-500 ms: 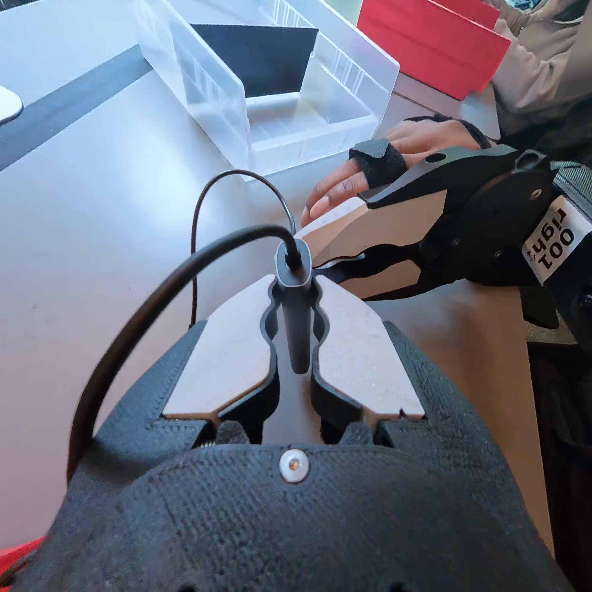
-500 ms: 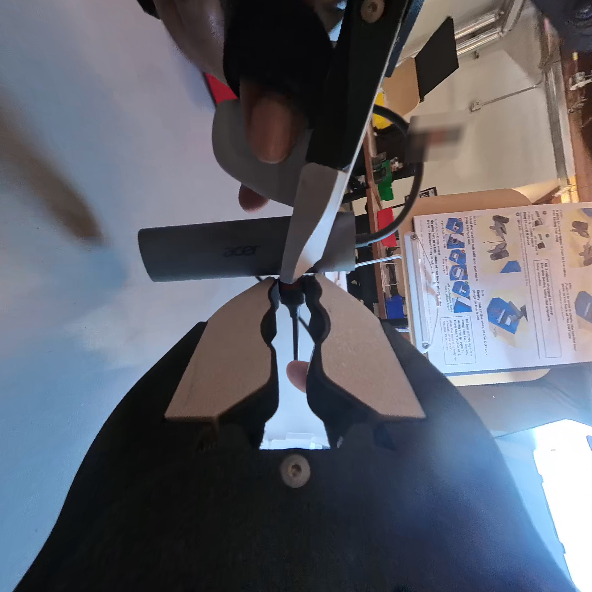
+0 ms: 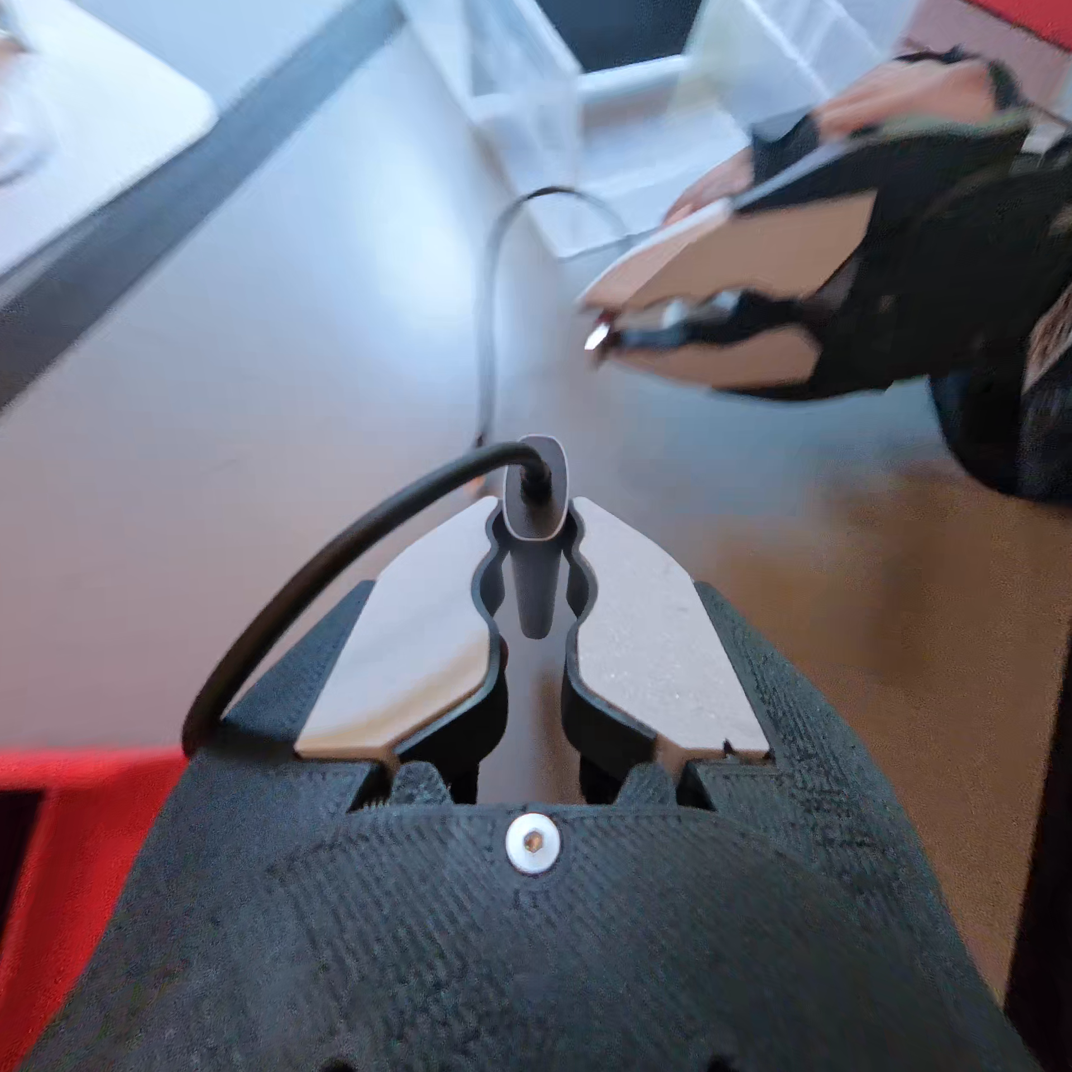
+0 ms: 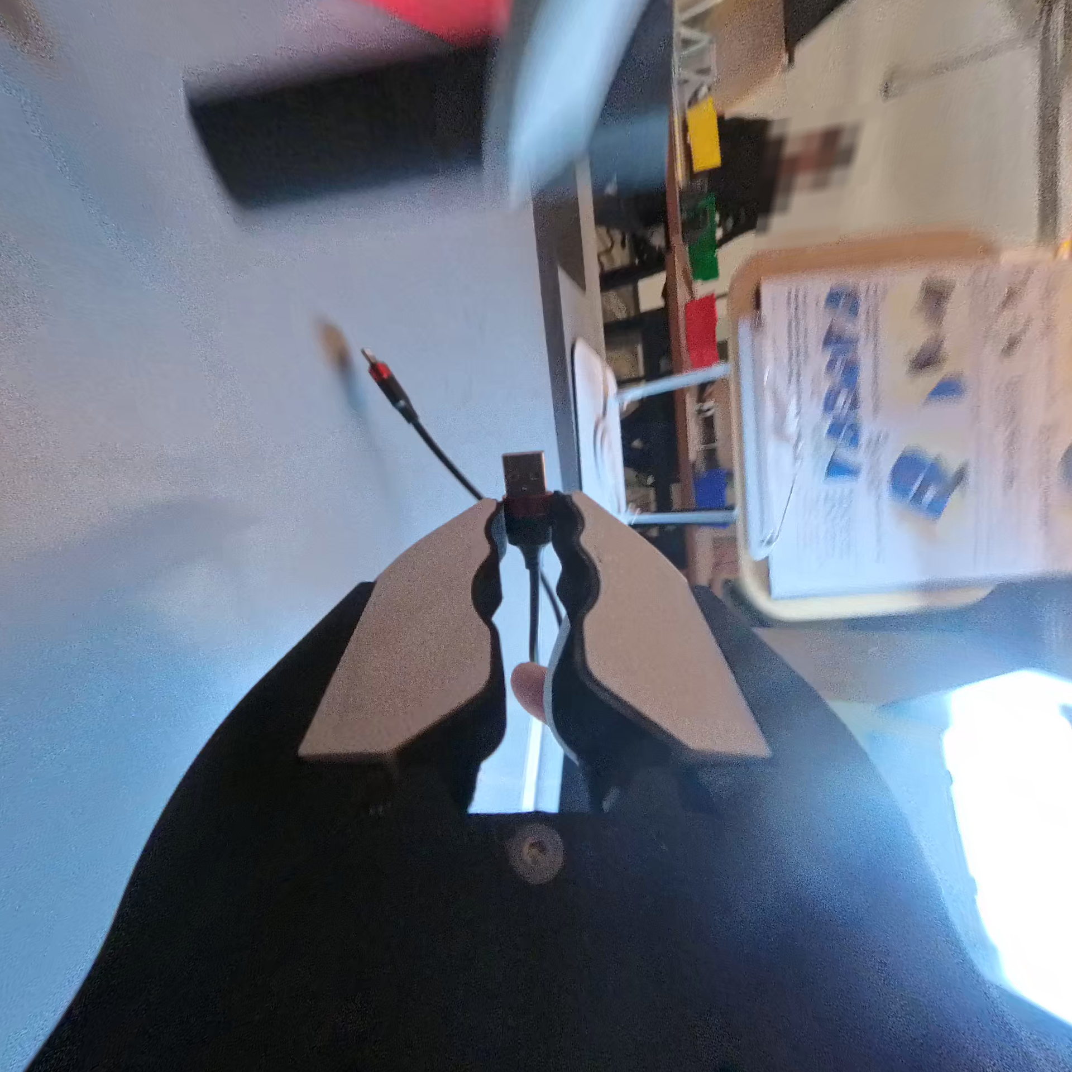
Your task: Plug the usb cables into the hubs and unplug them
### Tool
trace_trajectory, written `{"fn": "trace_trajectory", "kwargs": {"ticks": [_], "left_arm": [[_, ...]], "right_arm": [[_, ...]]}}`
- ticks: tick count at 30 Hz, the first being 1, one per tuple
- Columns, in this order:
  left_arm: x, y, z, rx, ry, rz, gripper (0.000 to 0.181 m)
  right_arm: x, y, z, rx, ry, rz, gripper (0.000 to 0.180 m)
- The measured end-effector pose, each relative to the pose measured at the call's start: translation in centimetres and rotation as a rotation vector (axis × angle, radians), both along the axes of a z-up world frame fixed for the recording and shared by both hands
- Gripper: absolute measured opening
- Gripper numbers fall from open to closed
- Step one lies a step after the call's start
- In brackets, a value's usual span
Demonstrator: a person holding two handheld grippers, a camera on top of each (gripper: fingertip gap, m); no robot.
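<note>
The pale worktop point(image 3: 243, 406) fills most of the left wrist view, crossed by a dark stripe point(image 3: 174, 191) at the upper left. At its far edge stands a clear plastic bin point(image 3: 522, 98), blurred, and a red box point(image 3: 75, 841) shows at the lower left corner.

The left gripper point(image 3: 535, 522) is closed narrowly on a grey hub point(image 3: 533, 557), which stands on end between its tips. A thick black cord point(image 3: 325, 574) leaves the hub's top end and arcs off to the left, over the gripper's body.

The right gripper point(image 4: 527, 510) pinches a usb plug point(image 4: 524, 481) by its red-and-black collar, the metal end sticking out past the tips and free of the hub. In the left wrist view this gripper point(image 3: 603, 330) hangs in the air to the upper right, well apart from the hub. The thin black cable point(image 4: 441, 452) runs away from the plug across the worktop to a small red-tipped connector point(image 4: 380, 371) at its other end. A fingertip point(image 4: 529, 687) shows behind the right gripper's jaws.
</note>
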State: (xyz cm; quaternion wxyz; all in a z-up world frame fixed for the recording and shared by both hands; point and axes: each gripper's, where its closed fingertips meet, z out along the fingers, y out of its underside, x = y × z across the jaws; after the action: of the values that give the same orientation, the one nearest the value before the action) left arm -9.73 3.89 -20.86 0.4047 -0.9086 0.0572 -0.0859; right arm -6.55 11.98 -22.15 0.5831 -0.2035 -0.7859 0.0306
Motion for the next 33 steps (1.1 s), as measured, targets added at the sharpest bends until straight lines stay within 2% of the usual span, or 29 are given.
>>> {"fn": "trace_trajectory", "kwargs": {"ticks": [1, 3, 7, 10, 14, 18, 22, 24, 26, 29, 31, 33], "left_arm": [[-1.2, -0.8, 0.8, 0.027, -0.031, 0.016, 0.018], [-1.8, -1.5, 2.6, 0.108, -0.118, 0.0, 0.017], [-1.9, -0.3, 4.4, 0.224, -0.109, 0.003, 0.017], [-1.5, 0.2, 3.9, 0.269, -0.134, -0.01, 0.017], [-0.6, 0.4, 2.5, 0.293, -0.189, -0.045, 0.017], [-0.1, 0.7, 2.2, 0.314, -0.2, -0.063, 0.017], [0.2, 1.0, 1.8, 0.322, -0.185, -0.07, 0.017], [0.5, 1.1, 1.6, 0.324, -0.185, -0.075, 0.017], [0.8, 1.1, 1.4, 0.319, -0.182, -0.082, 0.017], [1.0, 1.2, 1.1, 0.315, -0.167, -0.092, 0.017], [1.2, 1.2, 1.0, 0.31, -0.161, -0.096, 0.017], [1.3, 1.3, 0.8, 0.306, -0.162, -0.099, 0.017]], "right_arm": [[0.9, 1.2, 0.4, -0.066, 0.025, 0.006, 0.017], [1.5, 0.6, 4.7, -0.174, 0.18, 0.032, 0.016], [1.7, 0.5, 12.1, -0.473, 0.364, 0.061, 0.016], [3.2, 3.9, 16.3, -0.602, 0.473, 0.035, 0.016], [5.1, 10.2, 19.0, -0.575, 0.506, -0.125, 0.016], [6.4, 14.1, 17.2, -0.609, 0.413, -0.222, 0.016], [7.3, 15.9, 10.9, -0.697, 0.064, -0.322, 0.016], [7.5, 16.7, 9.1, -0.719, 0.019, -0.335, 0.016], [7.7, 16.7, 7.4, -0.817, -0.063, -0.356, 0.018], [7.7, 17.1, 8.3, -0.838, -0.002, -0.343, 0.023], [7.6, 16.3, 10.1, -0.87, 0.07, -0.266, 0.013], [7.9, 16.3, 10.9, -0.885, 0.09, -0.255, 0.014]]}}
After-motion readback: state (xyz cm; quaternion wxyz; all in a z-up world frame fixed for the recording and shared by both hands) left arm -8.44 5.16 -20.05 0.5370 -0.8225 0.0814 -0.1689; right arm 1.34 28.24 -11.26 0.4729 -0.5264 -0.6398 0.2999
